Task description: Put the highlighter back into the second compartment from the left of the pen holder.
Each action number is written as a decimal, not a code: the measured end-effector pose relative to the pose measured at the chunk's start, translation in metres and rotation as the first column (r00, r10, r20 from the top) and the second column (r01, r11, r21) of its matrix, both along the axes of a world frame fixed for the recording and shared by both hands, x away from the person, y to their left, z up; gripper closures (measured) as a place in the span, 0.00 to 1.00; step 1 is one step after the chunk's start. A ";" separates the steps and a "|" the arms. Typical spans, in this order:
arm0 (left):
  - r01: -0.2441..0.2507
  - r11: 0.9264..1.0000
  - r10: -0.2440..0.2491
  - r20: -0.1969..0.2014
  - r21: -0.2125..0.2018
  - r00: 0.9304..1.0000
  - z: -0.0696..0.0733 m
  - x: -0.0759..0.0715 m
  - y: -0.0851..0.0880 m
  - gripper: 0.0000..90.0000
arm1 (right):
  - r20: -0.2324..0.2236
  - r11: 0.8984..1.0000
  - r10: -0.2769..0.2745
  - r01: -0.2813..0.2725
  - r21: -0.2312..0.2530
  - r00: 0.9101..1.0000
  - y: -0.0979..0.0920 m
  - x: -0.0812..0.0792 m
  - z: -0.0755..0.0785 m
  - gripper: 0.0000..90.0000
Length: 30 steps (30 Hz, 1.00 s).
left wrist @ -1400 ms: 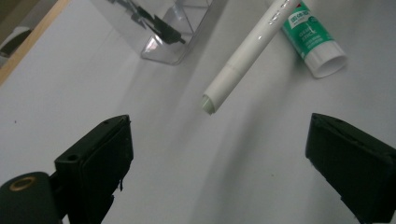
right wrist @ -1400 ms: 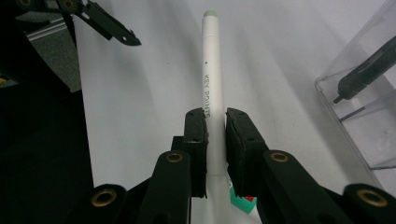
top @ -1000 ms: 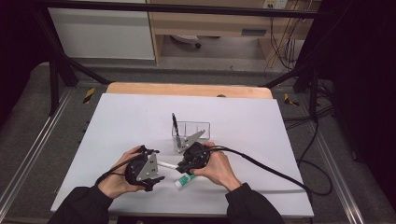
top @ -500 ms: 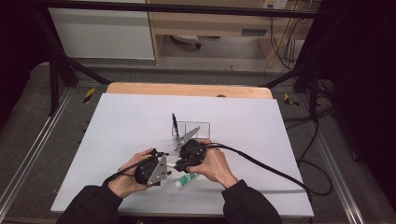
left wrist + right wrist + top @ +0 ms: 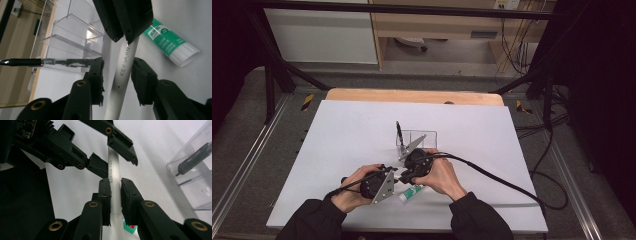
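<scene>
Now my right gripper point(image 5: 115, 195) clamps the white "KEY POINT" pen point(image 5: 121, 82); my left gripper point(image 5: 117, 75), just closing, straddles it, the green "GLUE STICK" tube point(image 5: 172, 42) just beside.

Landmark — clear holder point(image 5: 417, 140) near middle of table point(image 5: 337, 130). Pen point(image 5: 398, 132) stands in holder's left end, tilted. White marker point(image 5: 122, 75) lies just in front of holder. Glue stick point(image 5: 411, 192) farther front — beside marker, on table.

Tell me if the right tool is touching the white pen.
Touching: right gripper view shows the right tool clamping the white pen, no gap.
</scene>
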<state>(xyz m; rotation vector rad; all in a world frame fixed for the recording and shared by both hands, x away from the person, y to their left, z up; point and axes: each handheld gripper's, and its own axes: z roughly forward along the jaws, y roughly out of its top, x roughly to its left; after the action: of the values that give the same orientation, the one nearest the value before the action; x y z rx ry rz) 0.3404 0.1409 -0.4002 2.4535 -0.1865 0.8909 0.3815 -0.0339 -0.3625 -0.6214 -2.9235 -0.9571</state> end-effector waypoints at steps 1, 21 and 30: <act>0.007 1.000 -0.007 0.007 0.004 1.000 0.000 0.000 0.000 0.72 | 0.000 1.000 0.000 0.000 -0.001 1.000 0.000 0.000 0.000 0.88; 0.068 0.997 -0.071 0.070 0.039 0.995 -0.001 -0.007 -0.004 0.86 | -0.005 1.000 -0.020 0.020 0.019 1.000 -0.001 0.000 0.003 0.88; 0.034 0.999 -0.035 0.031 0.026 0.999 -0.002 -0.005 -0.002 0.87 | 0.005 0.999 -0.023 0.023 0.024 1.000 -0.002 -0.002 0.003 0.80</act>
<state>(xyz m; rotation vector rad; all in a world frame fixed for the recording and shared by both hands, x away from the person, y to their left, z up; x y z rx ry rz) 0.3357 0.1392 -0.4018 2.4536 -0.2518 0.9181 0.3794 -0.0357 -0.3592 -0.6537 -2.9109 -0.9961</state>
